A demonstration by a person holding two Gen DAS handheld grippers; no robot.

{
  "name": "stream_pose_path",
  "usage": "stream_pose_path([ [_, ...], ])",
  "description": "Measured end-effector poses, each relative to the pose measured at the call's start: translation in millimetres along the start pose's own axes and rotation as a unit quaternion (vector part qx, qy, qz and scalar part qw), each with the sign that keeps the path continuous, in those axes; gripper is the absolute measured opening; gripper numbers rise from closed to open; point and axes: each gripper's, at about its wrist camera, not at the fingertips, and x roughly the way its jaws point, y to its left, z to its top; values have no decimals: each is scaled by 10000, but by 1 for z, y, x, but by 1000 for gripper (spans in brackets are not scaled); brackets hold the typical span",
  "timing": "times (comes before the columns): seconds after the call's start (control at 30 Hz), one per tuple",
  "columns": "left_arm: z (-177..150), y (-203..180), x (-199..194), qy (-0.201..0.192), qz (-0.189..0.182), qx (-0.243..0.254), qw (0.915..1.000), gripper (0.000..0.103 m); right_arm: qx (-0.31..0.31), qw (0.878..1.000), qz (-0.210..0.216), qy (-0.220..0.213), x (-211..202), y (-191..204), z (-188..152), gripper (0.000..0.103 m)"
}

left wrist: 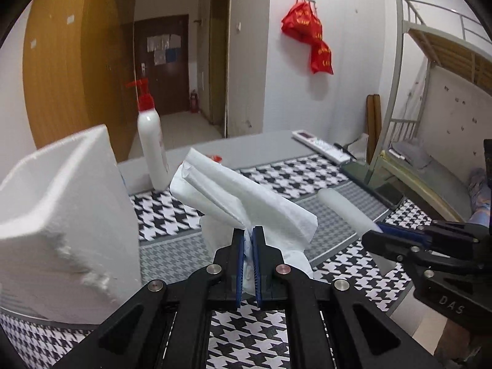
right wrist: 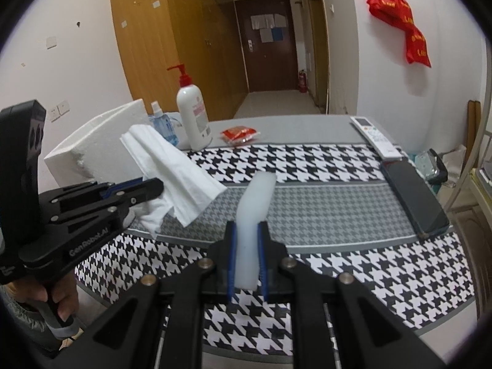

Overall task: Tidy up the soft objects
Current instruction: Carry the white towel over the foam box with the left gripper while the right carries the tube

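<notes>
Biggest thing here is the table (right wrist: 307, 129) w/ a black-and-white houndstooth cloth (right wrist: 338, 166) over most of it. On its left edge sits a white styrofoam box (left wrist: 61, 209), broken and crumbly at one corner, close beside the left gripper (left wrist: 248, 233).

Left gripper is clamped tight on a folded white tissue (left wrist: 246, 196) — blue pads nearly touching, tissue fanning up and out above the cloth. In the right wrist view its body reads "GenRobot.AI". Right gripper (right wrist: 248, 230) is closed on a white foam strip (right wrist: 255, 203), which sticks forward and bends a bit, held off the table. From the left cam the right gripper's side shows "DAS", rest cut off.

Behind the tissue: white pump bottle (right wrist: 193, 117) w/ red pump and a pink label, text too small to read. Small blue spray bottle (right wrist: 164, 126) just beside it, red snack packet (right wrist: 240, 133) near the back edge.

Right side of the table has a white AC remote (right wrist: 375, 136) and a dark phone (right wrist: 415, 196) lying end to end. Red bags (right wrist: 399, 21) w/ yellow writing hang on the wall, can't make out the writing.
</notes>
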Motion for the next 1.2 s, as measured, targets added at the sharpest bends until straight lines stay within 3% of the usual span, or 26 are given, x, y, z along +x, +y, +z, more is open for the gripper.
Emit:
stream_pose_path([
  [0.57,18,19,-46,-488,143,-18,9987,6,-238,9978,89,-609,-28,38,29,16],
  [1.2,29,51,-68,-798,315,-155,9962,6,-466,9948,222,-878,-27,72,54,16],
])
